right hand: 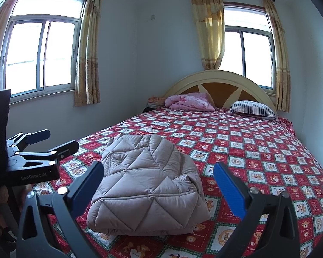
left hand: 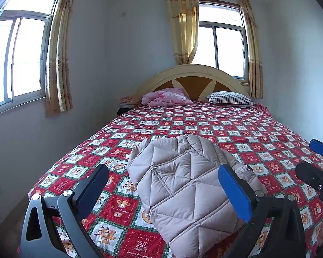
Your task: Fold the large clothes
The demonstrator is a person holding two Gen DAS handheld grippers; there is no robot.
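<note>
Quilted jacket [left hand: 183,185] lies folded on the bed [left hand: 258,133]. Left gripper [left hand: 163,185] and right gripper [right hand: 158,180] hover above it, fingers spread, grasping nothing.

jacket [right hand: 146,185] folded on bed [right hand: 258,150], near its foot | rumpled quilt [right hand: 189,102] and pillow [right hand: 253,108] side by side at headboard [right hand: 219,79] | left gripper [left hand: 163,190] and right gripper [right hand: 158,190] before jacket, jaws apart | windows behind and left

left gripper [left hand: 162,190]: jaws spread wide, holding nothing
right gripper [right hand: 158,186]: jaws spread wide, holding nothing
</note>
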